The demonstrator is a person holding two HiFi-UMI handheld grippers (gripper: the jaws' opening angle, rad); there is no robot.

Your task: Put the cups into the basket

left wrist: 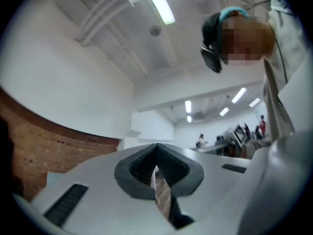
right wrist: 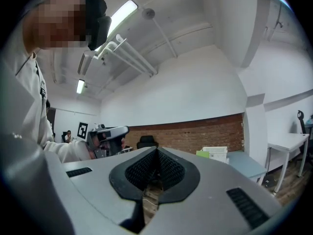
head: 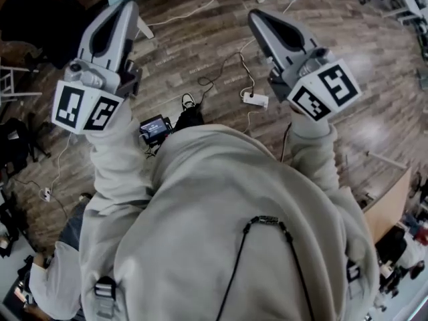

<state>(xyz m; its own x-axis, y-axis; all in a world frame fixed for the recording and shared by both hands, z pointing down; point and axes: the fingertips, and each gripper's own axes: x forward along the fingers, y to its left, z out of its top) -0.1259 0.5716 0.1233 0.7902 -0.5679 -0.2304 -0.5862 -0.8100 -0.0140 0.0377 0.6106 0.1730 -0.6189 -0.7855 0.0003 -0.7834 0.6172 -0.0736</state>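
Basket point(right wrist: 215, 152), white and slatted, sits on pale blue table point(right wrist: 247, 164) by brick wall point(right wrist: 186, 133), approx 3 o'clock in right gripper view, well apart from both grippers. Left gripper point(head: 127, 7) at 10 o'clock in head view, right gripper point(head: 257, 15) at 1 o'clock. Both held up ahead of person's beige hoodie point(head: 221, 233), tips twd 12, over wood floor point(head: 200, 39) w/ cables. Left jaws pressed together, nothing btwn. Right jaws same, tips meeting, empty. White adapter point(head: 255, 99) on floor near center; small screen device point(head: 155, 128) at hoodie edge.
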